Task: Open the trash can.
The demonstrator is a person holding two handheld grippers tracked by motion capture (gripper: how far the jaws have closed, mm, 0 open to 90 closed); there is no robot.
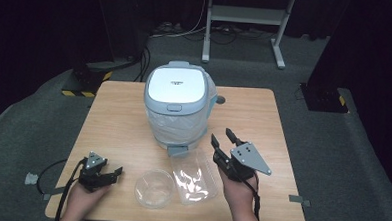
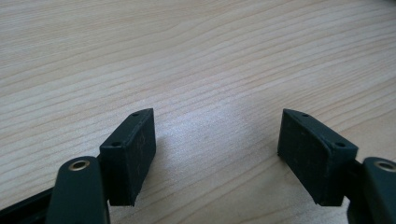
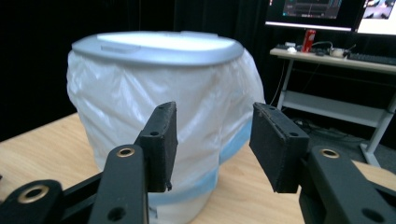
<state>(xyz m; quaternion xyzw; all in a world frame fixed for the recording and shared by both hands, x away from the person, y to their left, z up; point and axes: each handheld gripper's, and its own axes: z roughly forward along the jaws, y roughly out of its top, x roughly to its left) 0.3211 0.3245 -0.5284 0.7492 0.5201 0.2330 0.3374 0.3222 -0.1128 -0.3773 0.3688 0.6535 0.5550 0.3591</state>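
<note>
A light blue bin (image 1: 178, 107) with a shut silver lid and a white plastic liner stands at the middle of the wooden table (image 1: 118, 122); the right gripper view has it close ahead (image 3: 159, 107). My right gripper (image 1: 223, 137) is lifted just right of the bin, open and empty (image 3: 212, 144). A clear round bowl (image 1: 154, 188) and a clear rectangular container (image 1: 193, 176) lie near the front edge. My left gripper (image 1: 117, 171) rests low at the front left, open over bare wood (image 2: 217, 144).
A small dark disc (image 1: 220, 99) lies on the table behind the bin on its right. Past the table stand a white frame (image 1: 245, 22) and dark stands on grey carpet. A desk with monitors (image 3: 327, 51) shows far off.
</note>
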